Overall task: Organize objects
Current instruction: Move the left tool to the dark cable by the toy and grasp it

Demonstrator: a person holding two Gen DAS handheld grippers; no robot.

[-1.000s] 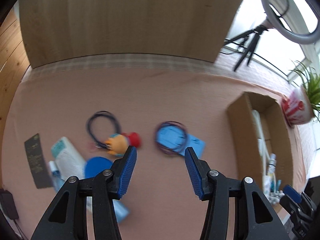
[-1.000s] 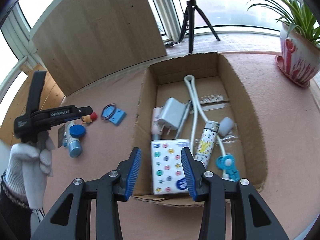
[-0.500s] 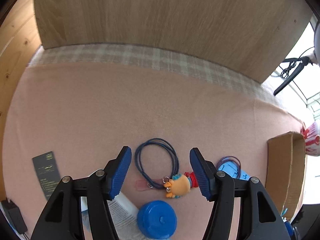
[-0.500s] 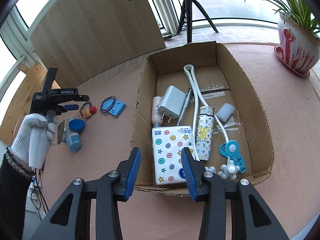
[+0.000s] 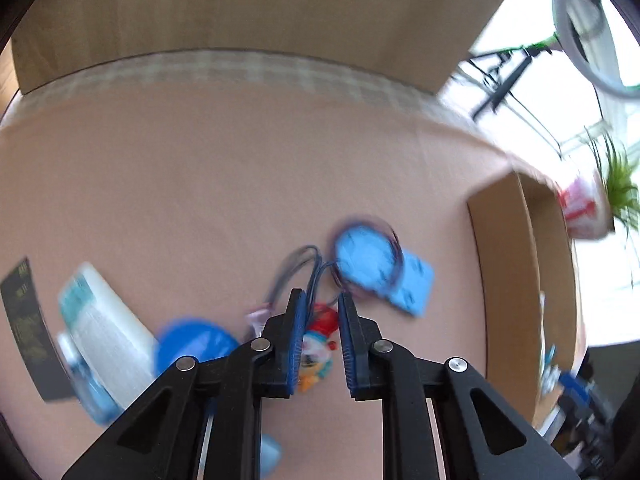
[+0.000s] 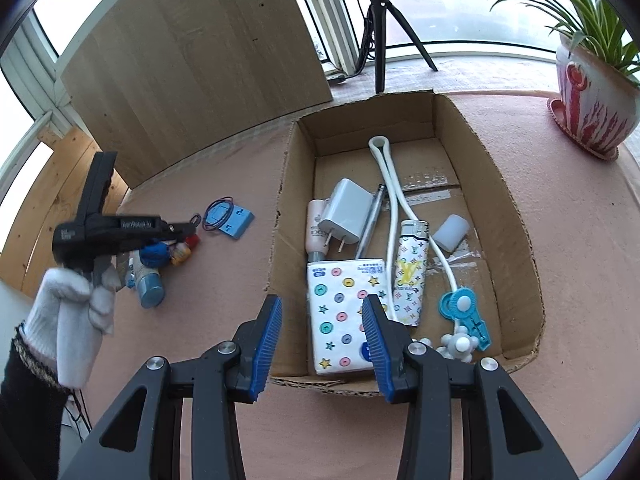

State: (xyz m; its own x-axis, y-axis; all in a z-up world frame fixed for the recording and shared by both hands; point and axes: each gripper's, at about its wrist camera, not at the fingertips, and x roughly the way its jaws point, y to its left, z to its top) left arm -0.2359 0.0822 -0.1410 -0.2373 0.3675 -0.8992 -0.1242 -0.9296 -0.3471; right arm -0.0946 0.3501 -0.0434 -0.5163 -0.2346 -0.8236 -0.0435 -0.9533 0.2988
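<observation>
**Left gripper down on keychain toy, right gripper idle over box**

Far left: dark card (image 5: pixel 22 320) lies near the table's left edge. Next to it a white packet (image 5: pixel 100 320), a blue-capped bottle (image 6: pixel 150 276) and a blue round lid (image 5: pixel 192 346) sit bunched together; little free room between them. Left wrist view is motion-blurred, so detail there is soft.

Left gripper (image 5: pixel 322 342): fingers narrowed to a small gap, straddling the keychain toy (image 5: pixel 318 354). Cannot tell whether the pads actually clamp it. Toy is a small orange-and-white figure with a red top, on the pink tablecloth (image 5: pixel 200 180) just right of the blue lid. Its thin dark blue cord loop (image 5: pixel 308 268) runs forward past the fingertips. In the right wrist view a white-gloved hand (image 6: pixel 72 312) holds this gripper low over the clutter.

Just right of the cord: blue card with a purple hair tie (image 6: pixel 228 220) looped on it, touching or nearly touching the cord. A strip of bare cloth separates it from the cardboard box (image 6: pixel 280 216).

Behind all of it the cloth is open up to the wooden board (image 6: pixel 192 60).

Right gripper (image 6: pixel 322 344): fingers spread wide, nothing between them, above the box's near wall. Box holds a tissue pack (image 6: pixel 344 320), white charger (image 6: pixel 346 216), patterned lighter (image 6: pixel 410 276), white cable (image 6: pixel 394 208), blue plastic piece (image 6: pixel 464 312). The back half of the box floor is mostly free.

Far right: potted plant (image 6: pixel 592 108) near the table edge, well apart from the box.
</observation>
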